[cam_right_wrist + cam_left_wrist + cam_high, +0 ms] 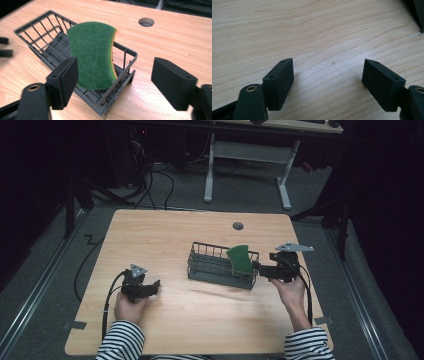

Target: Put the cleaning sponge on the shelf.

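A green scouring sponge with a yellow underside (240, 259) (93, 53) stands on edge inside the right end of a dark wire basket (206, 268) (42, 30), leaning against its end wall. My right gripper (260, 268) (113, 80) is open just to the right of the basket, its jaws wide apart and level with the sponge, not touching it. My left gripper (156, 286) (328, 80) is open over bare wood at the left front of the table, nothing between its jaws.
The light wooden table (165, 235) has a round cable hole (238, 226) (146, 22) behind the basket. A white-legged desk (247, 155) stands on the floor beyond. Cables (107, 302) trail from each gripper toward the table's front.
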`<state>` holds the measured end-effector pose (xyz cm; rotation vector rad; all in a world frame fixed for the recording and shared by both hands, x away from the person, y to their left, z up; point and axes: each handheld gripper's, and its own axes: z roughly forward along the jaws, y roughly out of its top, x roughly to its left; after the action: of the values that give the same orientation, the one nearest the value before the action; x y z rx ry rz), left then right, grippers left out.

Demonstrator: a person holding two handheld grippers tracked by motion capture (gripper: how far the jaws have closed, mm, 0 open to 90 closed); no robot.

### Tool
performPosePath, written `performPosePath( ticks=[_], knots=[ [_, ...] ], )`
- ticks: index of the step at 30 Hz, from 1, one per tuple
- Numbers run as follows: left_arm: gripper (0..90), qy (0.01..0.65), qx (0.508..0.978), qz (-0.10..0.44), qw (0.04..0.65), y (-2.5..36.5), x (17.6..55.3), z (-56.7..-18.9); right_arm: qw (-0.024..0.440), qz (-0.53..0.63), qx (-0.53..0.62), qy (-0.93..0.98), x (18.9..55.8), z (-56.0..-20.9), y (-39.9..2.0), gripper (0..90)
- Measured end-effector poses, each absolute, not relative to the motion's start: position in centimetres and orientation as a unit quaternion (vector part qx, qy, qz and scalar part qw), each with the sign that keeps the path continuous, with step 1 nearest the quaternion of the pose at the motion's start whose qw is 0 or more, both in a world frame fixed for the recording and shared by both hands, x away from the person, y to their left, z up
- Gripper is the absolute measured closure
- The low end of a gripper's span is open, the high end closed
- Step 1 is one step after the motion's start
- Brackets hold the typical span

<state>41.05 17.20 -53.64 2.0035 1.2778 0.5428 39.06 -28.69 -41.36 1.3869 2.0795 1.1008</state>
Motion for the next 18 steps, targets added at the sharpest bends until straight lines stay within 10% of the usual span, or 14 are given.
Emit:
performPosePath(
  ticks=[18],
  knots=[
    [25.7,0.492,0.771,0.210,0.345,17.2,41.0,-53.6,0.182,0.414,0.549,0.703,35.8,-44.6,-35.1,30.6]
  ],
)
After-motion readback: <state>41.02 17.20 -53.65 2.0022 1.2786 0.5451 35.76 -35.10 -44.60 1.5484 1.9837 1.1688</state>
